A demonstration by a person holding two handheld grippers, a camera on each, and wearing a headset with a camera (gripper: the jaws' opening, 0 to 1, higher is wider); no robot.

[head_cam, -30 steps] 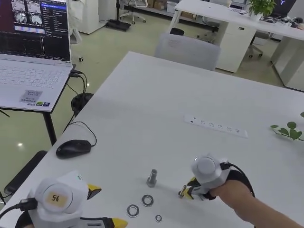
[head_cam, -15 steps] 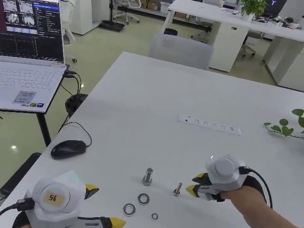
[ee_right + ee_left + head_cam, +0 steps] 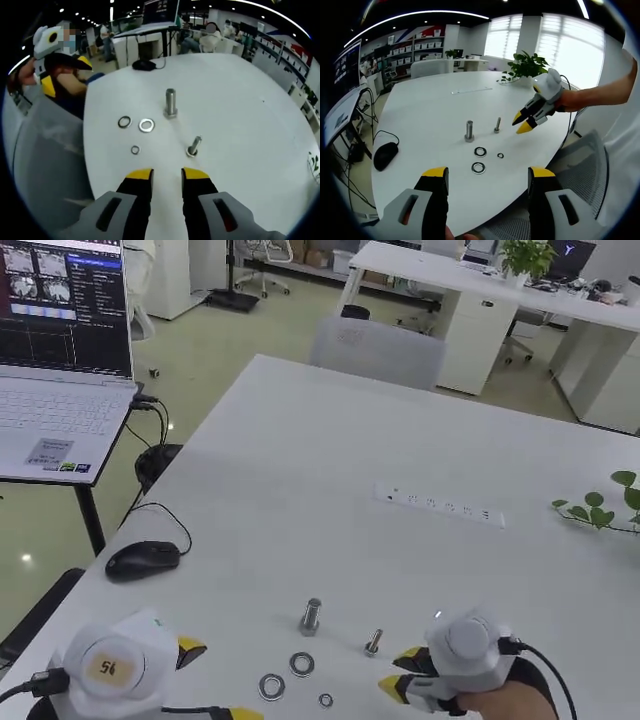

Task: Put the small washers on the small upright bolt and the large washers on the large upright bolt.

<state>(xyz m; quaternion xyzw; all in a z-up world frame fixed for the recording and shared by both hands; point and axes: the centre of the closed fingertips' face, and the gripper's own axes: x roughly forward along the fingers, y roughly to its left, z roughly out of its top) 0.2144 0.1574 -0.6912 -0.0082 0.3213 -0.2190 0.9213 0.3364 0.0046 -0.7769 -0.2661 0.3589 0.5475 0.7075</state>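
Note:
The large bolt (image 3: pixel 311 616) and the small bolt (image 3: pixel 373 643) both stand upright on the white table (image 3: pixel 330 460). Two large washers (image 3: pixel 302 664) (image 3: pixel 271 685) and one small washer (image 3: pixel 326 700) lie flat in front of them. My right gripper (image 3: pixel 400 672) hovers just right of the small bolt, jaws slightly apart and holding nothing. Its own view has the small bolt (image 3: pixel 194 145) just ahead of the right gripper (image 3: pixel 167 175). My left gripper (image 3: pixel 488 175) is wide open, well short of the large washers (image 3: pixel 478 167).
A black mouse (image 3: pixel 143 560) lies at the table's left edge. A white power strip (image 3: pixel 445 507) lies across the middle. A laptop (image 3: pixel 60 340) stands on a side table to the left, and a plant (image 3: pixel 600 510) reaches in from the right.
My right gripper was at the small bolt a second ago; it has let go and drawn back toward me. The small bolt now stands upright alone. The left gripper has hardly moved.

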